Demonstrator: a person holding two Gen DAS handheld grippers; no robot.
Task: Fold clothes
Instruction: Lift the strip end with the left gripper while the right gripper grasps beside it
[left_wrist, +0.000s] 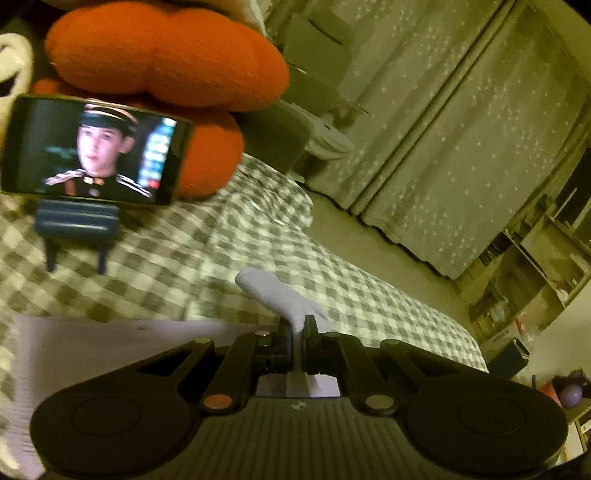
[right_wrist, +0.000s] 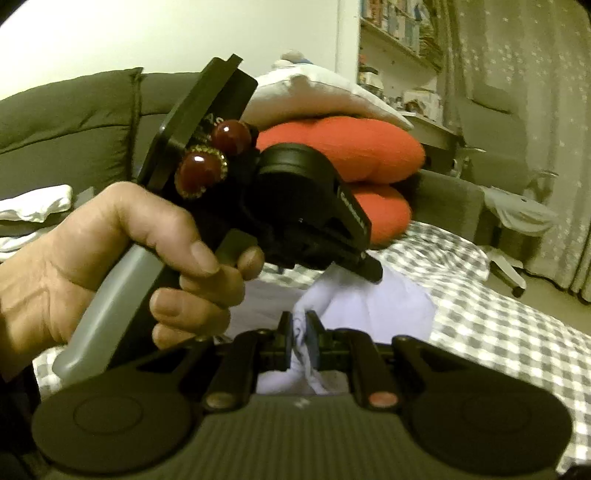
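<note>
Both my grippers were clamped on the white cloth (right_wrist: 369, 306): left gripper (left_wrist: 295, 328), right gripper (right_wrist: 300, 332), above the checked bed (left_wrist: 221, 251).

Legible text is appearing only in the right wrist view, on the left gripper (right_wrist: 371, 271), which is sitting above and just beyond the right gripper (right_wrist: 301, 332). Pale letters, possibly "AS", are showing on its black plate (right_wrist: 207, 110), partly hidden. Small white lettering is running along its black arm (right_wrist: 352, 210), too blurred to read. In the left wrist view, the phone (left_wrist: 92, 151) up-left of the claw is showing bright columns of characters, unreadable.
</note>
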